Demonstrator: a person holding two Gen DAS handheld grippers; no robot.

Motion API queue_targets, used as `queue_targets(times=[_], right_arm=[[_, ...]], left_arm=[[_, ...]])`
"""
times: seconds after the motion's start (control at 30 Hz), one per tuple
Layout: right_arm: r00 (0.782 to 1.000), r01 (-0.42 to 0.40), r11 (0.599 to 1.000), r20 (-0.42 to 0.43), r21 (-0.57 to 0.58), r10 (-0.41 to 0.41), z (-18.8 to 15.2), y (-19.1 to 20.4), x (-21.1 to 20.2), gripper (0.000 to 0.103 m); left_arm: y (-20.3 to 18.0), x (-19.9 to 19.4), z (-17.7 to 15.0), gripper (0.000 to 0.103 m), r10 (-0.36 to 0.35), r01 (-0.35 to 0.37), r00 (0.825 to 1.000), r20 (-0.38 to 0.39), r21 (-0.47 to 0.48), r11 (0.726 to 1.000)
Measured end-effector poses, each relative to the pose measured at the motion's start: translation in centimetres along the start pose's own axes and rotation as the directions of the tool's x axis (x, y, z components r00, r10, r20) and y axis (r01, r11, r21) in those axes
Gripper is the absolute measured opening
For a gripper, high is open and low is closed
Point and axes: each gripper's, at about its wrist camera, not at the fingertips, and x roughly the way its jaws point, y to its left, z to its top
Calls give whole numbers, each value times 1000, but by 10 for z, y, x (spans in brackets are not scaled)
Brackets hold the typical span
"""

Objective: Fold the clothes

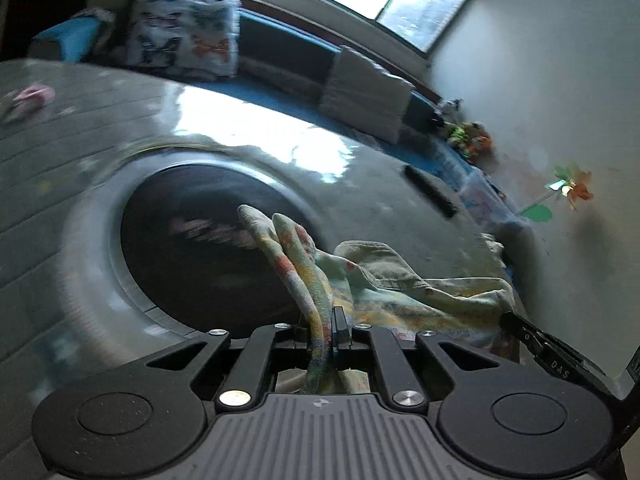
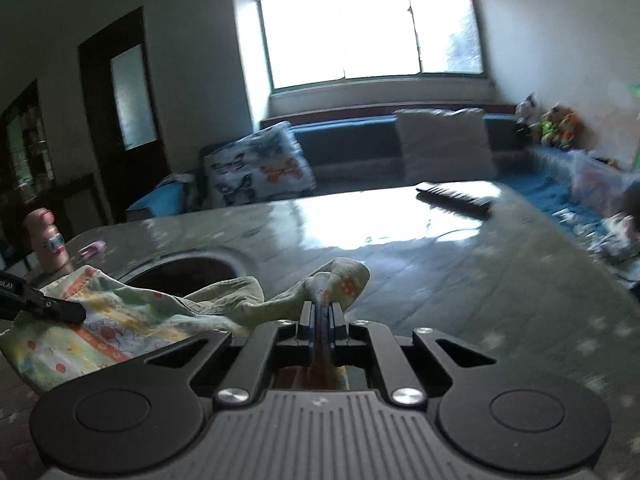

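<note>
Left wrist view: left tool (image 1: 322,328) w/ jaws nearly together, clamped on a bunched edge of the patterned cloth (image 1: 400,280), which pokes up past the tips in two rolled folds. Rest of cloth drapes to the right over the grey surface (image 1: 360,200). Right tool (image 1: 536,340) enters at right edge, tip on the cloth's far corner. Behind the folds: a round dark opening (image 1: 192,248) w/ a metal rim set in the surface. Dark flat bar-shaped item (image 1: 430,190) lies near the far edge; small pink item (image 1: 32,96) at far left, blurred. Butterfly cushion (image 1: 184,36) on a blue bench beyond. Right wrist view: right tool (image 2: 322,312) w/ jaws narrow, gripping a twisted corner of cloth (image 2: 120,320); fabric spreads left, low over the surface (image 2: 440,280), near side of the round opening (image 2: 188,272). Left tool (image 2: 60,310) comes in from left edge, tip pressed on the cloth. Dark item (image 2: 454,196) sits well apart at far edge. Window (image 2: 372,28) bright behind.
</note>
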Motion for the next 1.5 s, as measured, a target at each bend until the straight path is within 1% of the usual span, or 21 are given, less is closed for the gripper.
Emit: queue_targets(times=[0.13,0.27,0.43,0.6,0.83,1.03,1.5], right_arm=[[996,78,997,33,2,-78,15,-27,-11,5],[987,149,989,55,6,-149,27,-53,-17,5],[974,216,976,68,12,-216,36,-78,-21,5],[962,265,964,67,26,-266,39,-102,-21,5],[951,304,952,51,42,-306,39,-123,-15,5],[945,322,946,44,47,-324,39,-133,-11,5],[938,342,939,41,45,-344,40,-138,-4,5]], left_arm=[[-35,24,11,9,-36,37,999,-9,50,998],[-70,48,23,9,-72,74,997,-21,99,992],[-106,77,28,9,-87,95,995,-58,149,984],[-134,99,31,9,-82,94,994,-71,194,976],[-162,118,32,9,-65,85,994,-85,254,964],[-178,129,33,9,-58,81,994,-88,294,952],[-192,139,31,9,-45,74,995,-91,343,937]])
